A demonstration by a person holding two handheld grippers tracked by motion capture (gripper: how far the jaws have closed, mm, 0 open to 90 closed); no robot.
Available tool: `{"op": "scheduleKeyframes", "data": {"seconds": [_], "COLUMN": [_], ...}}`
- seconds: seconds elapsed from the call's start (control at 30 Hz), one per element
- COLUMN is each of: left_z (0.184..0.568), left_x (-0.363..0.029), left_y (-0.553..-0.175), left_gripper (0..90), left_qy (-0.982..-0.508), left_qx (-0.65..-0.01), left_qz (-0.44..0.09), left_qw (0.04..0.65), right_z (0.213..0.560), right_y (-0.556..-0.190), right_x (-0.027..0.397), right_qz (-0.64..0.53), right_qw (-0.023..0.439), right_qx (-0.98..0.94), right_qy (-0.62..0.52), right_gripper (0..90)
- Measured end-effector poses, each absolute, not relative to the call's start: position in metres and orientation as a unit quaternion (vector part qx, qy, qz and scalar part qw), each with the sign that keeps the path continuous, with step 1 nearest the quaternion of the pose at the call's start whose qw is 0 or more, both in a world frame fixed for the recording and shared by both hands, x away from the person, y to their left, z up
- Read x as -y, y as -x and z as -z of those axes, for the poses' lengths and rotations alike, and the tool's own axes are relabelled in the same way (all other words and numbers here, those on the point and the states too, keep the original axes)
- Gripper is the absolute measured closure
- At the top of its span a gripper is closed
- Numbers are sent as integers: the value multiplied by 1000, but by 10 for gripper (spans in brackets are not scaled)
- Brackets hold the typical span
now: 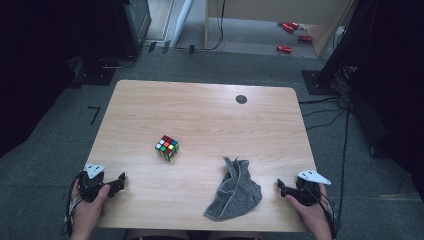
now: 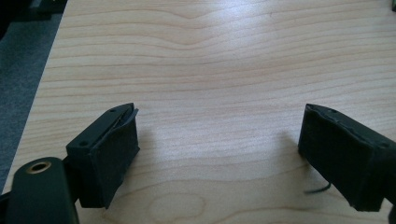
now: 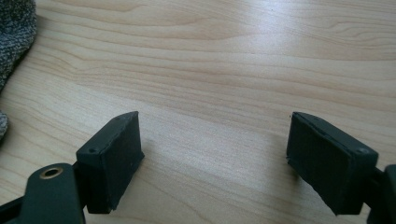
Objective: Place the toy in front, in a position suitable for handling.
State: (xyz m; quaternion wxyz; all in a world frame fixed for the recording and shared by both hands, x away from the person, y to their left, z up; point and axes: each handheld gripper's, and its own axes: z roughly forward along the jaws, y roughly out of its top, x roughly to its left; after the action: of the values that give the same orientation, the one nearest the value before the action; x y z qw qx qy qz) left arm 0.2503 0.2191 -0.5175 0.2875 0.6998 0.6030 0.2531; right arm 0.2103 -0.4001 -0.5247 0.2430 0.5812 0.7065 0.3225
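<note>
A: Pale wood table (image 1: 200, 107), grey carpet round it, a dark round cap (image 1: 241, 99) near the far edge. Take the cube (image 1: 167, 148) as the landmark. It sits alone on bare wood, roughly mid-table, one corner turned toward the person.

B: And the cloth?

A: The grey cloth (image 1: 233, 192) lies crumpled on the near side of the cube and off to its right, well apart from it, reaching almost to the table's near edge.

B: Where are the hands?

A: The left gripper (image 1: 120, 180) rests near the front edge, nearer than the cube and to its left. The right gripper (image 1: 280, 186) is far to the cube's right, just beyond the cloth. Both stand with jaws wide and nothing between them; in the left gripper view (image 2: 219, 140) and the right gripper view (image 3: 215, 140) only wood grain shows between the pads, with an edge of the cloth (image 3: 14, 32) at the side of the right one.

B: So what makes a good next move?

A: I'd judge the right gripper is best placed for the cloth. Come in low, pinch a raised fold rather than a flat patch, and close fully since fabric gives. If the cube is wanted, the left gripper should square its pads to two opposite flat faces, not the corner facing it, or it may twist out
</note>
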Motion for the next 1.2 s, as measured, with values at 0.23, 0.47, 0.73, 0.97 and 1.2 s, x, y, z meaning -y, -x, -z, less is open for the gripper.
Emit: {"op": "scheduleKeyframes", "data": {"seconds": [0.23,0.47,0.73,0.97,1.2], "left_z": [517,518,518,518,518], "left_x": [-217,-214,-214,-214,-214], "left_y": [-252,-257,-257,-257,-257], "left_gripper": [107,20,20,20,20], "left_qy": [-698,-708,-709,-709,-709], "left_qx": [-607,-601,-600,-600,-600], "left_qz": [-254,-245,-244,-244,-244], "left_qw": [284,280,279,279,279], "right_z": [523,516,499,486,480], "right_y": [-211,-210,-208,-205,-201], "right_x": [399,382,344,307,291], "right_qz": [-313,-295,-337,-371,-390], "right_qw": [244,264,258,249,236], "right_qx": [-702,-709,-723,-732,-737], "right_qy": [-591,-583,-546,-514,-499], "right_gripper": [171,208,204,204,207]}}
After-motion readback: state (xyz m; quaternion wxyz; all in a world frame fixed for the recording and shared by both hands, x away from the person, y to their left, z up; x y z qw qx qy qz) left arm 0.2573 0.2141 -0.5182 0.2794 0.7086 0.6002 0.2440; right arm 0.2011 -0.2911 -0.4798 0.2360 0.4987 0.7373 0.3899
